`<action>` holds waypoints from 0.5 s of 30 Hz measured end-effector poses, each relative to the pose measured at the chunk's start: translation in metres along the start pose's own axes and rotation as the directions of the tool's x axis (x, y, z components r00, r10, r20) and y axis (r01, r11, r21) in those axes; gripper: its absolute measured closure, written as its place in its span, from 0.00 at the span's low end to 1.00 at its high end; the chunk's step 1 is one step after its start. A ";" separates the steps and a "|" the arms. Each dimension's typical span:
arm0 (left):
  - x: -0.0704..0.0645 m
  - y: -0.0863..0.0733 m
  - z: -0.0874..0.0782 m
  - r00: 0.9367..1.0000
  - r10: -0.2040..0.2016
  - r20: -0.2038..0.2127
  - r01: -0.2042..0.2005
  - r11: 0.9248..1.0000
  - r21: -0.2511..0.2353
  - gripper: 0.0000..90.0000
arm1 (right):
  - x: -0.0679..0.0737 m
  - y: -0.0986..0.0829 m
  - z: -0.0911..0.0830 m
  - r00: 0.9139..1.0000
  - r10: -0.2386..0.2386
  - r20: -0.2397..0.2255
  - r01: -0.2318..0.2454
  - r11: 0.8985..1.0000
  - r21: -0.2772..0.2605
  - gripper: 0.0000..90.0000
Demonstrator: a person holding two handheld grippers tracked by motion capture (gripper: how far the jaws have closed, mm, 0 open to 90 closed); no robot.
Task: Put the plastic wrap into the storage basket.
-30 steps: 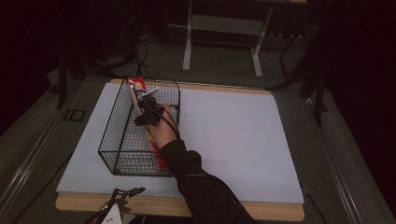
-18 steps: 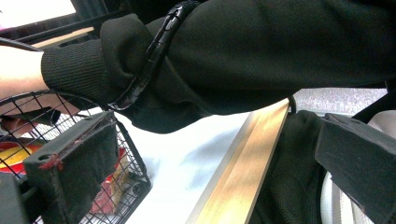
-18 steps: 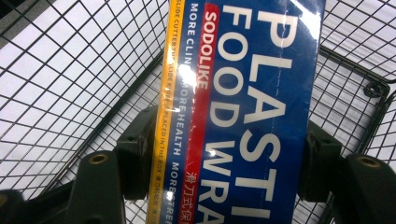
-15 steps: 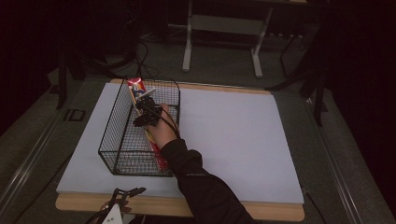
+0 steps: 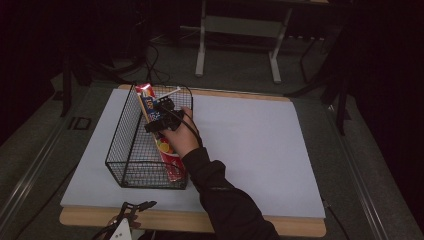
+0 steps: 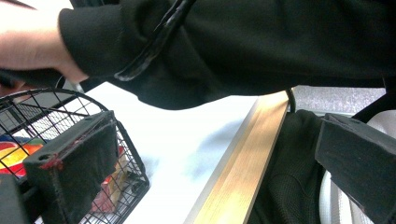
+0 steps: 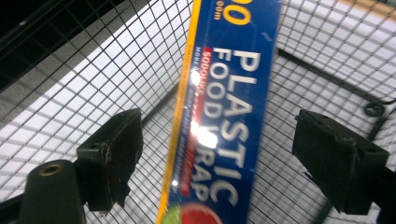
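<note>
High view: one wire basket [image 5: 131, 150] on the table [image 5: 260, 145], one plastic wrap box [image 5: 159, 135] leaning inside — the right gripper [image 5: 159, 116] over it. Right gripper view: jaws spread either side of the box [image 7: 224, 116], apart from it. Left gripper view: left gripper [image 6: 219, 163] gapes at the table edge.

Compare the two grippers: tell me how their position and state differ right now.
The right gripper reaches into the wire basket, its jaws spread either side of the plastic wrap box; the left gripper hangs off the table's near edge, its jaws around nothing. Both are open.
</note>
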State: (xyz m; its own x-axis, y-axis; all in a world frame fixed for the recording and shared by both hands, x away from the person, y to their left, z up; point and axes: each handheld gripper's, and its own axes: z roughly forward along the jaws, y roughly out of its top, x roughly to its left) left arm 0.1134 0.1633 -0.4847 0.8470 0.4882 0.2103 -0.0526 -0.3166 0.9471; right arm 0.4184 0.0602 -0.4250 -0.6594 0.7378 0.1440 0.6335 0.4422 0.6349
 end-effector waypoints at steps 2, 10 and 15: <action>0.000 0.000 0.000 1.000 -0.001 0.000 0.001 1.000 0.001 0.00 | -0.004 -0.003 -0.008 1.000 -0.020 0.001 0.020 1.000 -0.006 0.17; -0.001 0.000 0.001 1.000 -0.004 -0.003 0.004 1.000 0.003 0.00 | -0.021 -0.017 -0.044 0.998 -0.058 -0.029 0.056 0.997 -0.056 0.15; 0.000 -0.001 0.001 1.000 -0.006 -0.002 0.006 1.000 0.009 0.00 | -0.026 -0.023 -0.060 0.996 -0.091 -0.015 0.089 0.993 -0.082 0.15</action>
State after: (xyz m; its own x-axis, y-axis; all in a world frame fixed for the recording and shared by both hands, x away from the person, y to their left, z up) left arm 0.1139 0.1623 -0.4858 0.8465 0.4914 0.2050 -0.0427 -0.3211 0.9461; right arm 0.3964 0.0005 -0.3976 -0.7202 0.6869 0.0970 0.5367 0.4632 0.7053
